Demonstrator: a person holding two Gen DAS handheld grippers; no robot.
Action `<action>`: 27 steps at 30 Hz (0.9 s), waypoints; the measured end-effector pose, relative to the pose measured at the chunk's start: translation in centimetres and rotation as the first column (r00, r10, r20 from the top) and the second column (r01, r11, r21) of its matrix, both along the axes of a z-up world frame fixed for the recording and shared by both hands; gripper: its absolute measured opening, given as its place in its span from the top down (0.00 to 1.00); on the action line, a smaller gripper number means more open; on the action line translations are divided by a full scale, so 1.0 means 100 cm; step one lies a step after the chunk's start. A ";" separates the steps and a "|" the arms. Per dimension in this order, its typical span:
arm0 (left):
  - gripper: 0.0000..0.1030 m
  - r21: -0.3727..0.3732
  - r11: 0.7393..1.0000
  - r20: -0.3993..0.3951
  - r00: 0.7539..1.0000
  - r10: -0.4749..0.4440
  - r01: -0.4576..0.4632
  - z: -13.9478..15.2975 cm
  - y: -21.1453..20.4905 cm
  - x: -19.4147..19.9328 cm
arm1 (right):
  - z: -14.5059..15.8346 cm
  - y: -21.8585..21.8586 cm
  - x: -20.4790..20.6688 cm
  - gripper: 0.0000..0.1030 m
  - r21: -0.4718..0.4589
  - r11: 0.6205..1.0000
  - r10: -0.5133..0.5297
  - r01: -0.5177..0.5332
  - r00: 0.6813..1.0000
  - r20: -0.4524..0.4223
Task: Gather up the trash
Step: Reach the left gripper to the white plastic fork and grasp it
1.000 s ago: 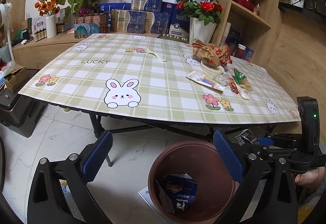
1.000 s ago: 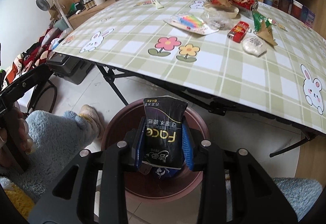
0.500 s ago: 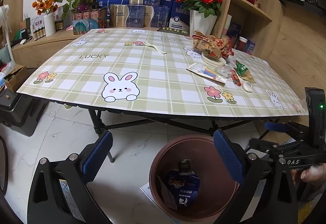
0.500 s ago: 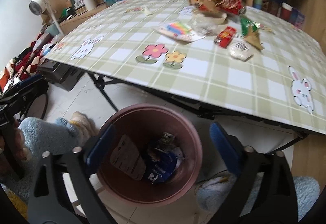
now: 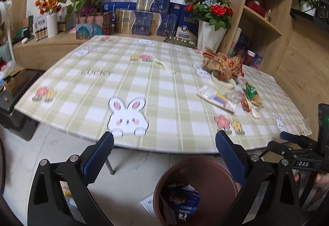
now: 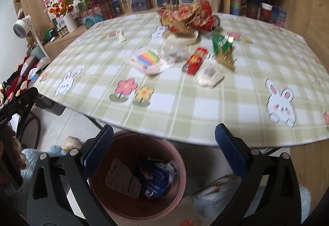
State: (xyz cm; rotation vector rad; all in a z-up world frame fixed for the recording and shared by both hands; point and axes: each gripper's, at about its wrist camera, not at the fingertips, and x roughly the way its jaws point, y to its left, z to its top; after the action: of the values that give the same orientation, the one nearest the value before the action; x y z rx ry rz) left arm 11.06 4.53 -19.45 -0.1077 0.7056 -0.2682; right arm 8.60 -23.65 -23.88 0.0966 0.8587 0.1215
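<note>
A brown round bin (image 6: 144,205) (image 5: 205,168) stands on the floor under the table's front edge, with dark blue wrappers (image 6: 156,180) and a tan card inside. My right gripper (image 6: 163,148) is open and empty above the bin. My left gripper (image 5: 164,156) is open too, with nothing between its fingers. On the checked table (image 6: 205,102) lie a red wrapper (image 6: 195,60), a white packet (image 6: 209,73), a green wrapper (image 6: 222,43), a pack with coloured stripes (image 6: 149,59) and a crumpled red-brown pile (image 6: 187,16) on a white bowl.
A small white scrap (image 5: 164,65) lies mid-table. Flower vases (image 5: 209,36) and boxes line the back edge, wooden shelves (image 5: 263,10) stand at the right. Light blue fluffy slippers (image 6: 222,195) and a person's hand (image 5: 320,180) are near the bin. Black table legs run under the top.
My right gripper opened and let the black packet fall into the bin. Both grippers then rose and moved toward the table, so the bin sits lower in both views.
</note>
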 end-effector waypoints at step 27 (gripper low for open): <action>0.15 0.014 0.999 -0.112 0.993 -0.043 0.044 0.006 -0.032 0.142 | 0.020 -0.071 0.075 0.06 -0.098 0.985 -0.139 0.140 0.990 0.017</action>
State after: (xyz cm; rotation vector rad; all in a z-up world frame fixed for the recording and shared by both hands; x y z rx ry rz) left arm 25.26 1.29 -18.89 -0.0926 0.8221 -0.2998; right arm 16.13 -30.70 -21.89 0.0625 0.8436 -0.0520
